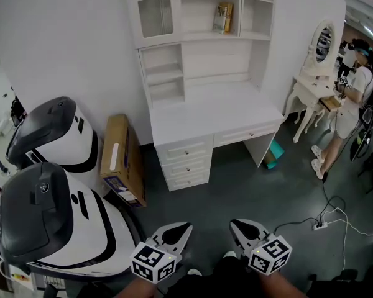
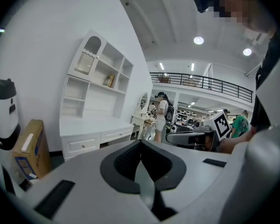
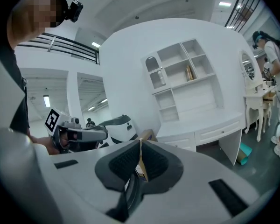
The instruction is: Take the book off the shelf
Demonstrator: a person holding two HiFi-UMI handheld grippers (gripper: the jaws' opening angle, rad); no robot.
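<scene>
A yellowish book (image 1: 223,17) leans upright in the middle compartment of the white hutch shelf (image 1: 199,35) above the white desk (image 1: 211,113). It also shows small in the left gripper view as the book (image 2: 110,80) and in the right gripper view as the book (image 3: 190,72). My left gripper (image 1: 178,230) and right gripper (image 1: 241,226) hang side by side at the bottom of the head view, far short of the desk. Both point toward the shelf. The left gripper (image 2: 141,142) is shut and empty. The right gripper (image 3: 141,141) is shut with nothing in it.
Two large white and black machines (image 1: 50,135) (image 1: 46,225) stand at the left, with a cardboard box (image 1: 121,160) leaning beside the desk drawers (image 1: 185,163). A person (image 1: 354,104) stands at a white vanity table (image 1: 317,89) on the right. A cable and power strip (image 1: 320,225) lie on the dark floor.
</scene>
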